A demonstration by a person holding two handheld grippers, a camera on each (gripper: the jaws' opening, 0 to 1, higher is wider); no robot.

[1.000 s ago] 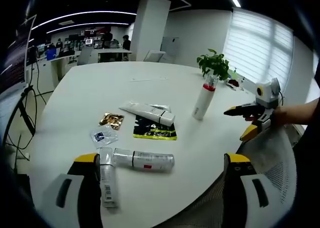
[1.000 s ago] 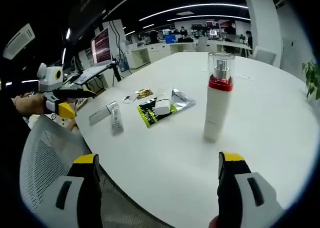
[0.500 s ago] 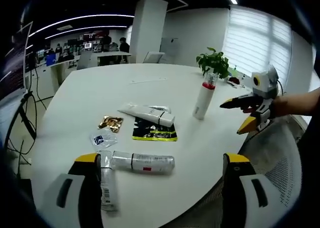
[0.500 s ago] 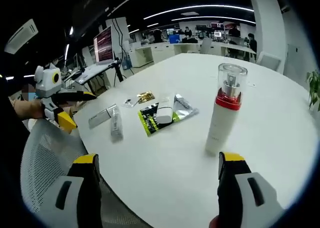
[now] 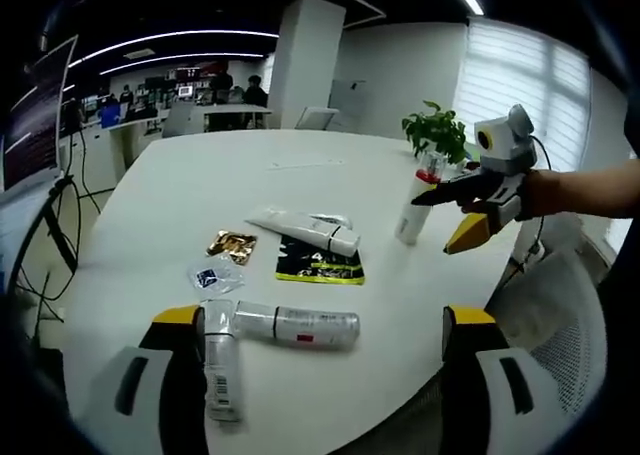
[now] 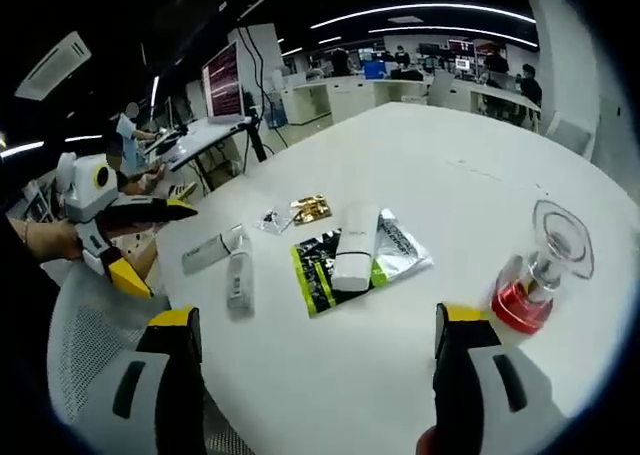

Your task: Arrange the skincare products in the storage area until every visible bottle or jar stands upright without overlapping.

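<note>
A white bottle [image 5: 408, 221] with a red collar and clear cap stands upright at the table's right side. My right gripper [image 5: 432, 225] hovers open just in front of it, its upper jaw crossing the cap. From above, the same bottle [image 6: 520, 303] sits just beyond my right gripper's [image 6: 316, 318] right jaw. A white tube [image 5: 305, 229] lies on a black-and-yellow sachet [image 5: 322, 267]. Two more white containers lie flat near my open left gripper [image 5: 323, 316]: a bottle [image 5: 297, 326] and a tube [image 5: 219, 365]. My left gripper [image 6: 165, 245] stands open past the table's edge.
A gold sachet [image 5: 229, 243] and a clear sachet [image 5: 213, 275] lie left of the tube. A silver pouch [image 6: 402, 256] lies under the black sachet. A potted plant [image 5: 436, 131] stands behind the upright bottle. Mesh chair backs [image 5: 545, 325] are at the table's near edge.
My right gripper has moved in over the upright bottle and now looks down on its cap. The things on the table have stayed where they were.
</note>
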